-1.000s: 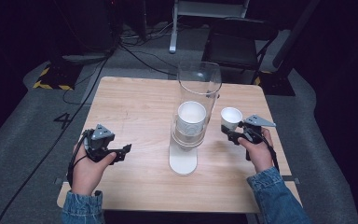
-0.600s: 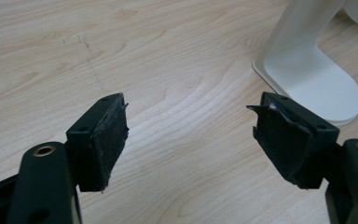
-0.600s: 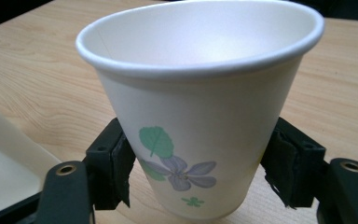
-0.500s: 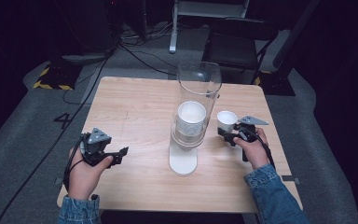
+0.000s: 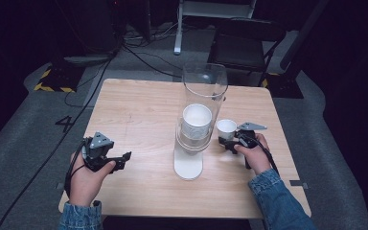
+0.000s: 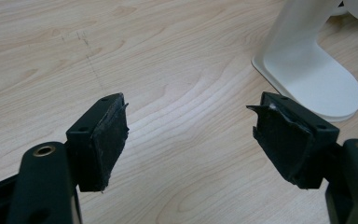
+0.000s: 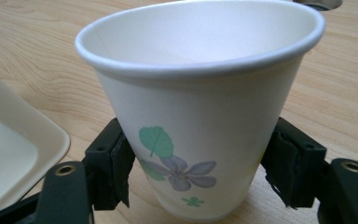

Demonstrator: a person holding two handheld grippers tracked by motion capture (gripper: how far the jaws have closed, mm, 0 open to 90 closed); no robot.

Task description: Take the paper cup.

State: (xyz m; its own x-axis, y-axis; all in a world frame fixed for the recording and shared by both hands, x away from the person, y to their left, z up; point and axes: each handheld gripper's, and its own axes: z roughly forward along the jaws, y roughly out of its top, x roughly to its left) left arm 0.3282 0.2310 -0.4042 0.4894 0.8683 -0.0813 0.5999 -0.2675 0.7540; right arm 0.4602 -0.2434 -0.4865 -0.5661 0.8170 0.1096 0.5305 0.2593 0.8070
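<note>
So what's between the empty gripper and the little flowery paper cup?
In the high view, the white-based clear cup dispenser stands between the left gripper and the flowered white paper cup.

A cup dispenser (image 5: 194, 139) stood at the middle of the surface (image 5: 139, 110), its base (image 5: 188, 165) toward the person and a stack of cups (image 5: 196, 122) inside its tube. Just right of it sat a paper cup (image 5: 226, 128), between the jaws of the right gripper (image 5: 227, 141). The left gripper (image 5: 120, 160) lay well apart to the left, near the front edge. Behind the surface stood a chair (image 5: 247, 40).
</note>
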